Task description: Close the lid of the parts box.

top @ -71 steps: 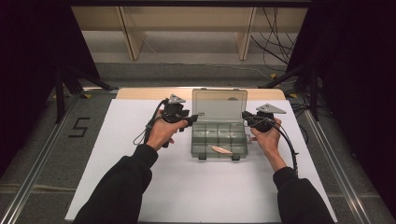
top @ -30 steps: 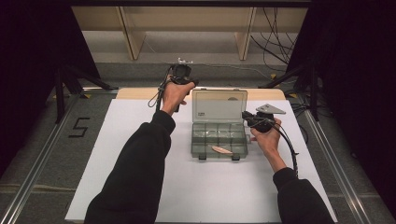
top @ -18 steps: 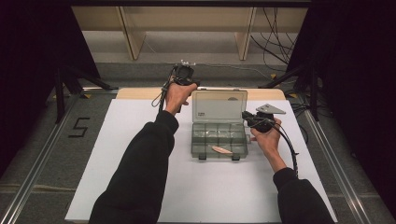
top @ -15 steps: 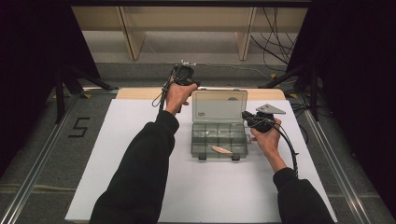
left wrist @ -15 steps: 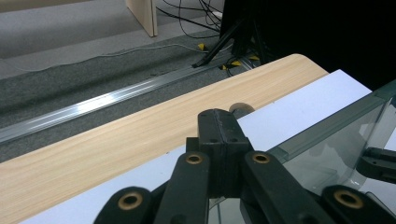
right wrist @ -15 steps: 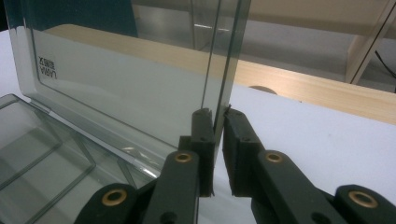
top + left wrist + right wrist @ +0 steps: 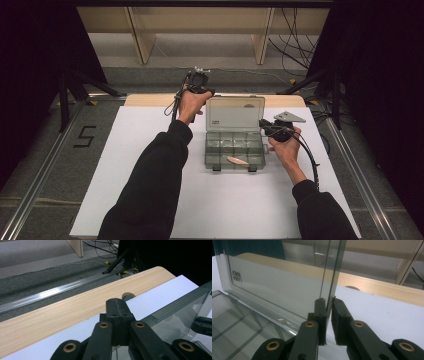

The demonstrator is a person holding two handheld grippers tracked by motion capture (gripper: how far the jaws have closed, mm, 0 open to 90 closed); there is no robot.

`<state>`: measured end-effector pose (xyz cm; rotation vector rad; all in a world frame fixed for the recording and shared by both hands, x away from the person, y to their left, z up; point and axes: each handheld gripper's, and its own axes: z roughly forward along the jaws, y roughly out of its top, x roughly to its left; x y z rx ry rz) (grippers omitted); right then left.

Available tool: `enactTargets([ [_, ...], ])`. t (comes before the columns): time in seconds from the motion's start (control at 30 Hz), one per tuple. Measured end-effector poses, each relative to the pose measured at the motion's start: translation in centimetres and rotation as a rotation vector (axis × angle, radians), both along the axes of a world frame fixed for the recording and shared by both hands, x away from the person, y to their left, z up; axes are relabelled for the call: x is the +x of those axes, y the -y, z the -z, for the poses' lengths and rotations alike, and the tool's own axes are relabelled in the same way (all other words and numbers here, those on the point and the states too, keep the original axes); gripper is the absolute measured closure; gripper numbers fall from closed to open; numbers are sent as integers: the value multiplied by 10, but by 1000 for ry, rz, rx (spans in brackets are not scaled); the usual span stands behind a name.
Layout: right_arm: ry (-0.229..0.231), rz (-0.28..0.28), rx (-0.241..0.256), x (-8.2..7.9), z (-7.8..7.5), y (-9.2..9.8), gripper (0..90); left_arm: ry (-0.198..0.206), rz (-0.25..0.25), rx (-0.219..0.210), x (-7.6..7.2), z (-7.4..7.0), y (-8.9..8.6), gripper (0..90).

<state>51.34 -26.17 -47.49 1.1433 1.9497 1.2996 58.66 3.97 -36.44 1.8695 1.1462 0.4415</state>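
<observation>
A clear grey compartment box (image 7: pixel 234 146) lies open in the middle of the white sheet, its lid (image 7: pixel 235 114) standing up at the back. A pinkish-tan piece (image 7: pixel 237 160) lies in a front compartment. My right gripper (image 7: pixel 263 125) is at the lid's right edge. In the right gripper view its jaws (image 7: pixel 327 303) are shut on that edge of the lid (image 7: pixel 274 287). My left gripper (image 7: pixel 206 91) is held at the lid's far left corner. In the left gripper view its jaws (image 7: pixel 117 312) are pressed together with nothing between them, and the lid (image 7: pixel 185 307) is just to their right.
A white sheet (image 7: pixel 150 150) covers the table, with a bare wooden strip (image 7: pixel 62 312) and a cable hole (image 7: pixel 128 295) along the far edge. Metal rails (image 7: pixel 45 160) run along both sides. A "5" mark (image 7: pixel 85 136) is on the floor at the left.
My left gripper went from the box's left side up to the lid's far left corner, and has stayed there for the last second. The right gripper has not moved.
</observation>
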Motion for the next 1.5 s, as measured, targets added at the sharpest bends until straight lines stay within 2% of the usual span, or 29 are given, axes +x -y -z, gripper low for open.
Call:
enactTargets([
  [0.03,-14,0,6,-1,-1,0,823,-2,0,-1,0,0,0,898],
  [0.07,2,2,-1,0,0,0,815,-1,-3,-1,0,0,0,899],
  [0.1,-1,3,-3,0,0,0,792,-3,-1,-1,-1,0,0,899],
  [0.13,-18,15,-6,-1,-2,1,765,-6,4,-1,-1,-1,0,898],
  [0.17,-17,17,9,-1,-2,1,733,-9,7,-4,-1,-1,0,898],
  [0.2,-16,23,-1,-2,-4,2,718,-10,10,-5,-1,-1,-1,898],
  [0.23,-5,17,19,-2,-4,2,693,-11,12,-7,-1,-1,-1,898],
  [0.27,3,19,6,-2,-6,3,663,-12,14,-8,-1,-1,-1,898],
  [0.37,5,15,24,-7,-12,3,587,-17,36,8,-3,-3,-3,898],
  [0.5,18,-4,46,-13,-23,4,514,-15,49,2,-7,-5,-4,898],
  [0.53,-5,3,62,-16,-26,4,497,-14,51,-7,-8,-4,-5,898],
  [0.57,9,-6,43,-17,-29,6,484,-14,51,-15,-9,-4,-5,898],
  [0.67,31,-11,38,-22,-37,6,451,-15,60,-29,-13,-4,-7,898],
  [0.77,27,-17,56,-29,-45,10,443,-12,72,-39,-19,-4,-9,898],
  [0.8,45,-14,60,-30,-47,11,442,-11,75,-40,-21,-4,-10,898],
  [0.83,36,-10,56,-33,-51,13,439,166,210,184,-8,-9,-25,898],
  [0.87,31,-19,77,-36,-53,14,437,162,212,176,-10,-9,-25,898],
  [0.9,44,-23,73,-37,-55,16,433,167,206,179,-12,-9,-26,898],
  [0.93,35,-20,80,-40,-58,17,431,167,215,168,-14,-9,-26,898],
  [1.07,37,-39,94,-47,-65,20,418,161,223,173,-26,-7,-26,898],
  [1.1,50,-47,97,-48,-67,20,410,162,232,169,-27,-6,-26,898],
  [1.2,33,-53,99,-54,-72,21,386,161,238,172,-33,-2,-26,898],
  [1.27,27,-62,107,-58,-75,21,361,165,256,158,-36,0,-28,898],
  [1.33,34,-70,87,-61,-77,20,334,170,253,167,-42,0,-29,898],
  [1.4,29,-76,84,-65,-80,18,300,173,254,167,-48,1,-28,898],
  [1.47,44,-85,84,-67,-82,16,284,167,271,163,-52,2,-28,898],
  [1.5,53,-86,88,-68,-83,15,278,174,264,163,-55,3,-27,898],
])
